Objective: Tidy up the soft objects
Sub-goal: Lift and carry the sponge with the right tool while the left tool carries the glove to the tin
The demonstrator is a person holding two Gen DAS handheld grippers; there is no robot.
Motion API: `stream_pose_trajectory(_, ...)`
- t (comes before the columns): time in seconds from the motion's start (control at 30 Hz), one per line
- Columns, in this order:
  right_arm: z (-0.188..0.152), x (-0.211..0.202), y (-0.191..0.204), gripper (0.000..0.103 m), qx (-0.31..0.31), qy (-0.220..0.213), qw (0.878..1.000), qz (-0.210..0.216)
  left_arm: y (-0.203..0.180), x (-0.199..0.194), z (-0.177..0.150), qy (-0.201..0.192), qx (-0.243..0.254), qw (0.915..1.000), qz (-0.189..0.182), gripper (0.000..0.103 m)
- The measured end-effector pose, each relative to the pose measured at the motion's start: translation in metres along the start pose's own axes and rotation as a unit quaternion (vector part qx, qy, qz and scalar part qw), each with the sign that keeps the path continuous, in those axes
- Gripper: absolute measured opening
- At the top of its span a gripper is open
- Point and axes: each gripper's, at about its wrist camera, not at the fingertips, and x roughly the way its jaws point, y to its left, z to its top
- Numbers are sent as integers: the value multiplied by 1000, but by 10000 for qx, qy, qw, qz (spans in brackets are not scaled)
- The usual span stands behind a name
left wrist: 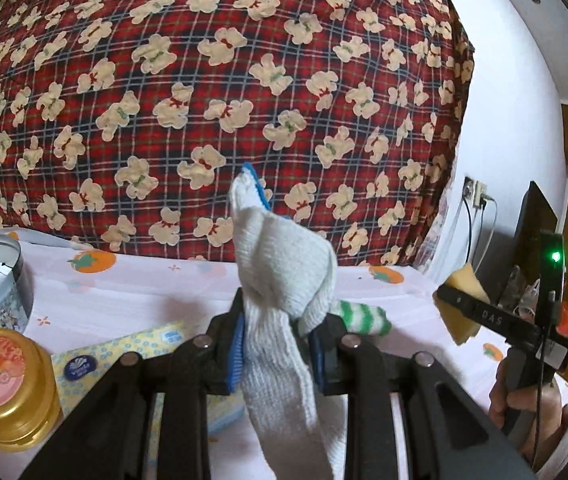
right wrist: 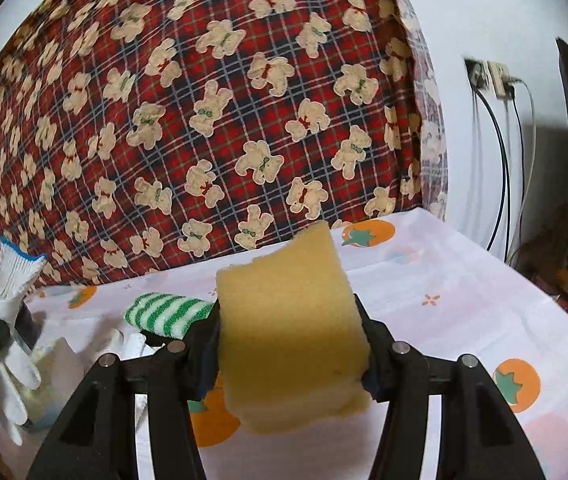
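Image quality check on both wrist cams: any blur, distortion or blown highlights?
Left wrist view: strong fisheye bend on the bear-print blanket, dark corner vignette, white glove sharp in the left gripper, wall at right blown out, green LED flaring. Right wrist view: same barrel distortion, yellow sponge in the right gripper slightly soft, shadow across its lower face, striped cloth crisp.

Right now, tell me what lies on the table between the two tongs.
The green-striped cloth lies there, between the left tongs holding the white glove and the right tongs holding the yellow sponge; both wrist views show it.
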Motion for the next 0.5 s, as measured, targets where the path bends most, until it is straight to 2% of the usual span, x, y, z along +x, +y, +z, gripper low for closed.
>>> stream_pose_trajectory(0.1, -1, -5, 2, 58, -4, -115, 9999, -124, -2, -3, -2, -17, 101, 9999, 2, 25)
stream_pose_trajectory(0.23, -5, -8, 9, 58, 83, -59, 9999, -88, -4, -6, -6, 34, 196, 9998, -86, 25)
stream_pose_trajectory(0.4, -9, -26, 30, 58, -293, -413, 9984, -251, -11, -12, -10, 7, 463, 9989, -89, 25)
stream_pose_trajectory(0.5, -11, -33, 37, 58, -351, -466, 9980, -230, -13, -19, -11, -58, 570, 9983, -141, 25)
